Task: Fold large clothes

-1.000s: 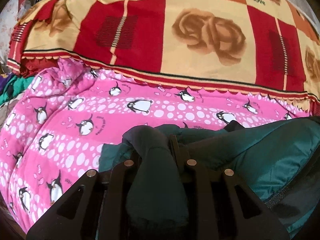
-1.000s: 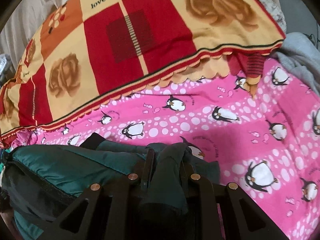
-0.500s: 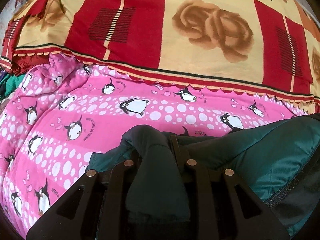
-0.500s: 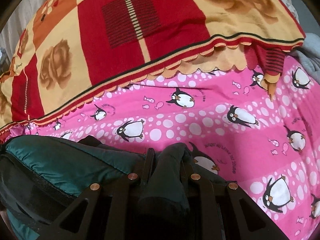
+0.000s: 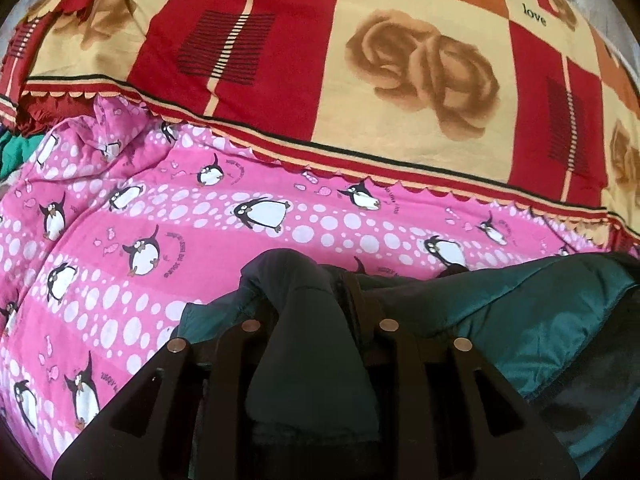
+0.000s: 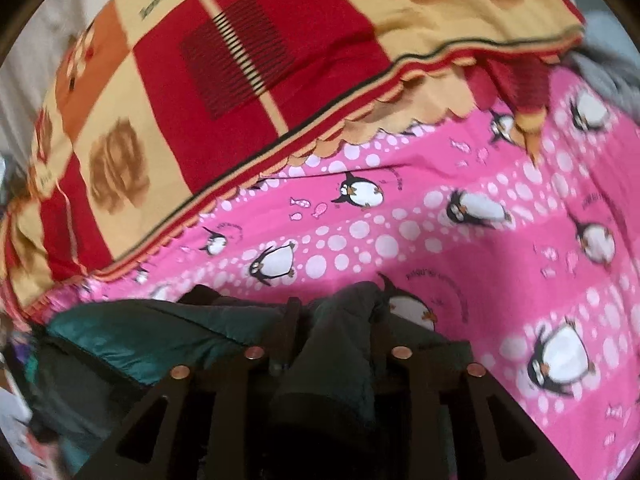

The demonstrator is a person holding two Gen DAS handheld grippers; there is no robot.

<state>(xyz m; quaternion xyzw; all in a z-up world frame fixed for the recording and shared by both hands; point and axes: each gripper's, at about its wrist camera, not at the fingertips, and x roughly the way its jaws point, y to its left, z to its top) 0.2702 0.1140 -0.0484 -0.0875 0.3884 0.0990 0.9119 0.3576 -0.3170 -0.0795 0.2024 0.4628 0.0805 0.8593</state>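
A dark green padded jacket (image 5: pixel 520 312) lies on a pink penguin-print sheet (image 5: pixel 224 276), spreading to the lower right of the left wrist view. A bunched fold of it fills my left gripper (image 5: pixel 308 284), whose jaws are opening while the pads still touch the cloth. In the right wrist view the jacket (image 6: pixel 160 332) spreads to the lower left. Another fold of it stands between the fingers of my right gripper (image 6: pixel 336 308), whose jaws are also opening around the cloth. Fabric hides the fingertips in part.
A folded red, yellow and orange rose-pattern blanket (image 5: pixel 360 80) lies across the far side of the pink sheet (image 6: pixel 520 240), its scalloped edge close beyond the jacket. Grey cloth (image 6: pixel 608 60) sits at the far right. Green fabric (image 5: pixel 16 152) peeks in at the left edge.
Both views have slid towards the rose blanket, and the right one has rolled and blurred. The fingers of both grippers stand slightly wider around the jacket folds than before.
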